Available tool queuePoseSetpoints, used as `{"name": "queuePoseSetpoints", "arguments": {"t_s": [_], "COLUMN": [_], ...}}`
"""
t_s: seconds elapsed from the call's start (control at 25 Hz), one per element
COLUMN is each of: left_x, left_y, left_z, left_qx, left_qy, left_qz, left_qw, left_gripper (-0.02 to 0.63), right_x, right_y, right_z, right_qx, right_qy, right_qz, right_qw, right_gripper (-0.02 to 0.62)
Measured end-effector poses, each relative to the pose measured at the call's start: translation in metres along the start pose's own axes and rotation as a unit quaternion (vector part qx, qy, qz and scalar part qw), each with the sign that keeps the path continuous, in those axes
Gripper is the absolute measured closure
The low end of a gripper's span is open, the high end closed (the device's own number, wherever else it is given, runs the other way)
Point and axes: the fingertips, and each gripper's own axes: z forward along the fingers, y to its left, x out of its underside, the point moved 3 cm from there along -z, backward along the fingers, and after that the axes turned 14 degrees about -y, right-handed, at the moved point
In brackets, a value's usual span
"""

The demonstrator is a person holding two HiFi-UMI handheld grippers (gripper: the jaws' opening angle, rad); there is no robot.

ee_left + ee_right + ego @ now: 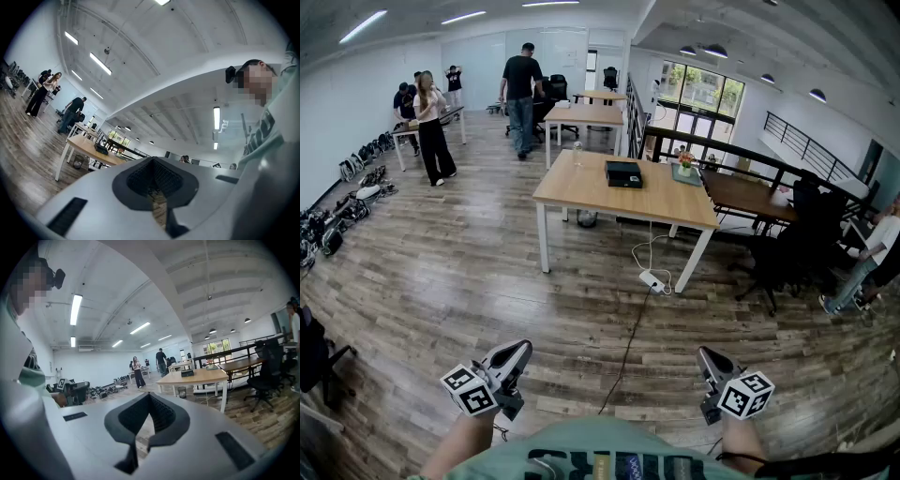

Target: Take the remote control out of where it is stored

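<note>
At the person's waist, low in the head view, the left gripper (517,352) and the right gripper (705,354) are held side by side over the wooden floor (469,281), well apart from each other and from all furniture.

Left gripper: in its own view (152,159) the dark pads meet at the tips, with floor planks showing through the slit behind them. The jaws are closed with nothing between them.

Right gripper: in its own view (149,394) the pads likewise meet at the tips. The jaws are fully closed and empty.

Remote control: it cannot be made out in any view.

The light wooden table (581,192) stands well ahead of both grippers.
- A black box (623,173) lies near the far edge, about midway along it.
- A green tray (685,172) holding a small plant sits at the far right corner.
- A clear jar (577,155) stands at the far left corner.
- A waste bin (587,218) sits on the floor beneath it.

A white power strip (652,280) lies on the floor just off the table's near right leg, with cable trailing toward the person.

A person in a black shirt (521,89) and a person in black trousers (430,122) stand at the far end of the room.
</note>
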Motion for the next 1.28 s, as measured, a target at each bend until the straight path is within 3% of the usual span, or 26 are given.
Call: {"name": "queuePoseSetpoints", "arguments": {"t_s": [0.68, 1.28], "left_x": [0.002, 0.036], "left_y": [-0.007, -0.041], "left_z": [0.01, 0.046], "left_qx": [0.004, 0.002], "left_qy": [0.006, 0.007], "left_qz": [0.004, 0.013], "left_qw": [1.0, 0.9999], "left_gripper": [0.607, 0.607], "right_x": [-0.004, -0.015], "right_y": [-0.009, -0.064], "right_z": [-0.004, -0.029], "right_qx": [-0.001, -0.012], "right_qy": [-0.005, -0.026], "right_qz": [-0.005, 0.009], "right_qw": [1.0, 1.0], "right_gripper": [0.591, 0.591]}}
